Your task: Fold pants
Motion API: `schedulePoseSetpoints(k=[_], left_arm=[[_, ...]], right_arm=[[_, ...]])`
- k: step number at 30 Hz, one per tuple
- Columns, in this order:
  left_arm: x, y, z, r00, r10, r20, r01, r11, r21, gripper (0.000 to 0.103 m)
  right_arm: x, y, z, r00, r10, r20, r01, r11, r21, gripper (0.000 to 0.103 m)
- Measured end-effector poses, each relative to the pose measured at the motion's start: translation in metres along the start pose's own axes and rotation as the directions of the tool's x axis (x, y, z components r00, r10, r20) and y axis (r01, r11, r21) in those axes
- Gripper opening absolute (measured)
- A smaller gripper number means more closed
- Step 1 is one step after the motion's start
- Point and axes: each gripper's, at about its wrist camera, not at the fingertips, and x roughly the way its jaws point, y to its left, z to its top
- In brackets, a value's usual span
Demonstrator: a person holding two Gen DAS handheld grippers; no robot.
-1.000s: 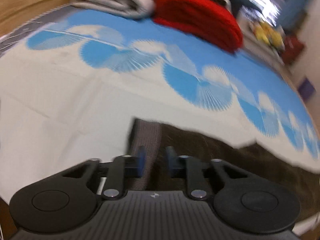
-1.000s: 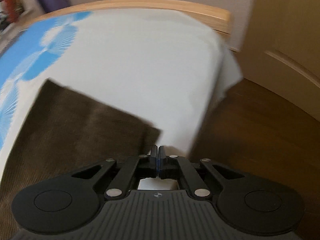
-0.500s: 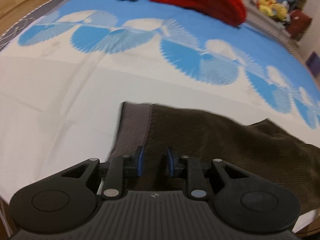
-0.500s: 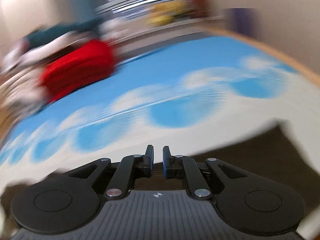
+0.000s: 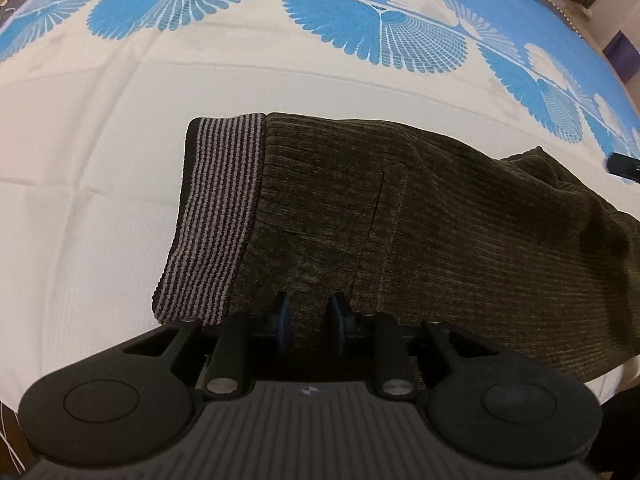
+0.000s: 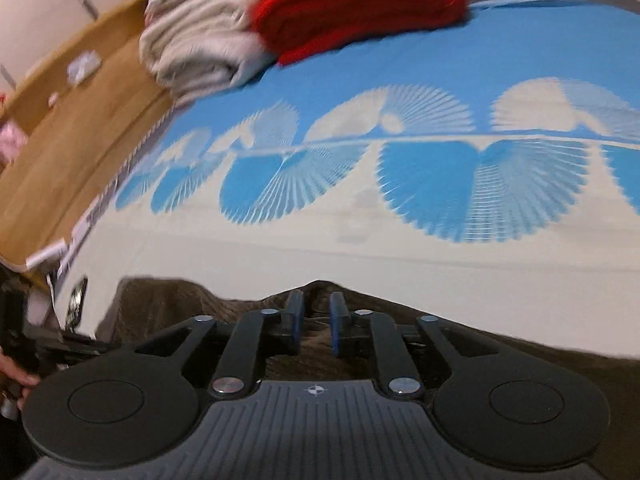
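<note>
Pants (image 5: 420, 240) lie flat on the bed (image 5: 100, 200), striped waistband (image 5: 216, 216) at the left end. Left hand-held gripper (image 5: 309, 320) hovers just above the cloth by the waistband, jaws slightly apart, nothing pinched. Right hand-held gripper (image 6: 316, 322) sits over the far edge of the pants, jaws just opened a little, empty. I'd pinch both layers at each end before lifting, keeping edges aligned.
</note>
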Motion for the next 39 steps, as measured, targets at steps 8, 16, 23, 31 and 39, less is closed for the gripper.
schedulePoseSetpoints(k=[8, 16, 23, 31, 39], left_arm=[[0.004, 0.002, 0.003, 1.0, -0.01, -0.003, 0.01, 1.0, 0.026, 0.025], [0.004, 0.004, 0.002, 1.0, -0.019, -0.001, 0.019, 0.999, 0.043, 0.025], [0.004, 0.002, 0.002, 1.0, -0.017, 0.0, 0.017, 0.999, 0.05, 0.025], [0.004, 0.004, 0.001, 1.0, -0.027, 0.002, 0.027, 0.998, 0.048, 0.025], [0.004, 0.003, 0.002, 1.0, -0.02, 0.003, 0.02, 0.998, 0.054, 0.025]], right_arm=[[0.059, -0.011, 0.004, 0.989, 0.054, -0.14, -0.045, 0.997, 0.069, 0.027], [0.088, -0.032, -0.001, 0.967, 0.185, -0.177, -0.136, 0.956, 0.261, 0.043], [0.099, -0.018, 0.002, 0.964, 0.184, -0.191, -0.142, 0.967, 0.211, 0.062], [0.083, -0.014, 0.023, 0.944, 0.304, -0.125, -0.272, 0.937, 0.221, 0.025], [0.036, -0.05, 0.041, 0.98, 0.145, 0.135, -0.181, 0.931, 0.316, 0.017]])
